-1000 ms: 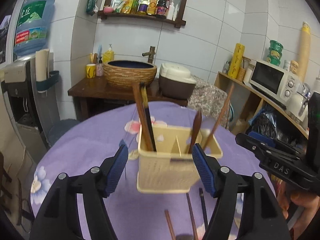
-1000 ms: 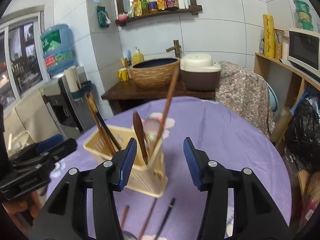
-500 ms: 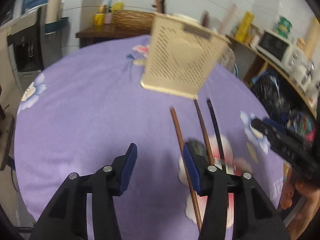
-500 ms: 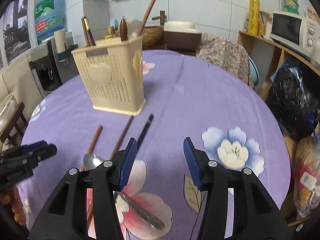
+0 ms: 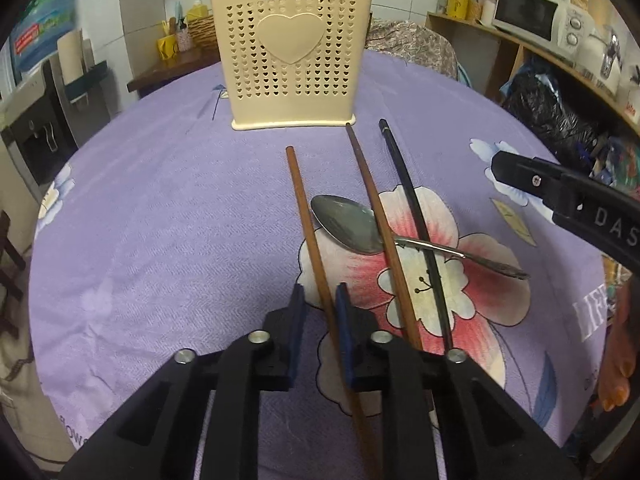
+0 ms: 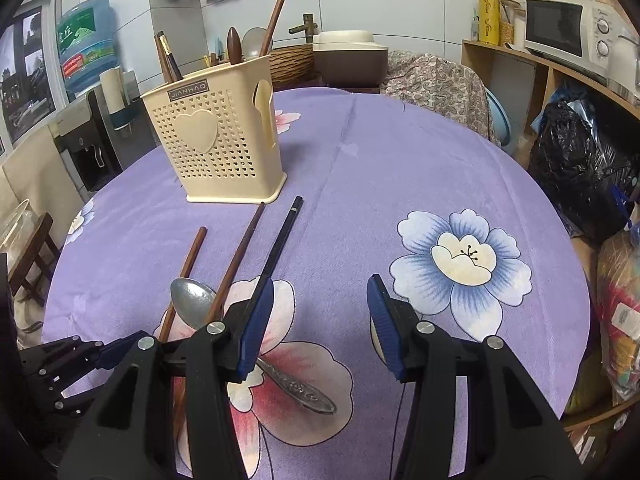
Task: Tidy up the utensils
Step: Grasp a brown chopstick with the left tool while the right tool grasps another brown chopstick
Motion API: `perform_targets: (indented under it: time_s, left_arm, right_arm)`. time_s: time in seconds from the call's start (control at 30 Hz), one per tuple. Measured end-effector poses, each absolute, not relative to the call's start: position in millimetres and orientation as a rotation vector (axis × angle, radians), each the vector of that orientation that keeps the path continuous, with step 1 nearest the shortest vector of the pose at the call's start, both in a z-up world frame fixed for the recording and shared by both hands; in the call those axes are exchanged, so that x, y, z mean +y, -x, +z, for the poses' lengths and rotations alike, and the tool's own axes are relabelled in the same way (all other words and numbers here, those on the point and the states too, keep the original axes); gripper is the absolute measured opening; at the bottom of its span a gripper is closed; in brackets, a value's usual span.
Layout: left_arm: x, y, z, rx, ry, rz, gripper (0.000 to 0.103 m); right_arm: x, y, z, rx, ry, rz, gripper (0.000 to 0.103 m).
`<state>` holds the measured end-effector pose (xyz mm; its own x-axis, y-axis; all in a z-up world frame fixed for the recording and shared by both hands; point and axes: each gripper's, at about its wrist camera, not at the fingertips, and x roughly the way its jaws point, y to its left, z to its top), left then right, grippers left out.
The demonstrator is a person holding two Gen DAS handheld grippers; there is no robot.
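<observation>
A cream utensil holder [image 5: 292, 52] stands on the purple flowered tablecloth [image 5: 160, 220] with several utensils upright in it. In front of it lie a brown chopstick [image 5: 304, 208], a second brown chopstick [image 5: 368, 184], a black chopstick [image 5: 404, 176] and a metal spoon [image 5: 344, 222] that lies under the last two. My left gripper [image 5: 320, 294] is low over the cloth and shut on the leftmost brown chopstick near its near end. My right gripper [image 6: 320, 284] hovers open over the cloth, right of the black chopstick [image 6: 284, 232], with nothing between its fingers.
The round table's edge [image 6: 560, 208] curves off at the right, with a black bag [image 6: 580, 168] and a shelf with a microwave [image 6: 560, 28] beyond. A water dispenser [image 6: 88, 80] and a wooden stool [image 6: 32, 252] stand at the left. A person's foot [image 5: 616, 372] shows low right.
Both grippers came down from above the holder to the cloth in front of it. The left jaws narrowed from wide open and closed around the leftmost brown chopstick.
</observation>
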<state>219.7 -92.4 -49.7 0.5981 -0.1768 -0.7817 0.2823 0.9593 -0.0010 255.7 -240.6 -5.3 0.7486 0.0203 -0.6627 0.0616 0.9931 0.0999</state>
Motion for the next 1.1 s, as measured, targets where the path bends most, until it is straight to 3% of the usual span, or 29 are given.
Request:
perform_targets:
  time_s: [0.53, 0.57, 0.67, 1.1]
  left_arm:
    - [-36.5, -233.4, -49.4, 0.905, -0.027, -0.184, 0.008]
    - [-35.6, -234.4, -49.2, 0.904, -0.02, -0.189, 0.013]
    - [-33.7, -235.3, -44.6, 0.875, -0.013, -0.192, 0.043]
    - [-14.3, -271.9, -31.1, 0.851, 0.012, -0.174, 0.045]
  right_arm:
    - [-211.9, -290.9, -14.7, 0.8, -0.144, 0.094, 0.048]
    - [-208.6, -296.2, -14.1, 0.804, -0.138, 0.098, 0.048]
    - [-200.3, -316.5, -12.7, 0.825, -0.141, 0.121, 0.045]
    - [-171.5, -387.4, -40.7, 0.949, -0.08, 0.005, 0.031]
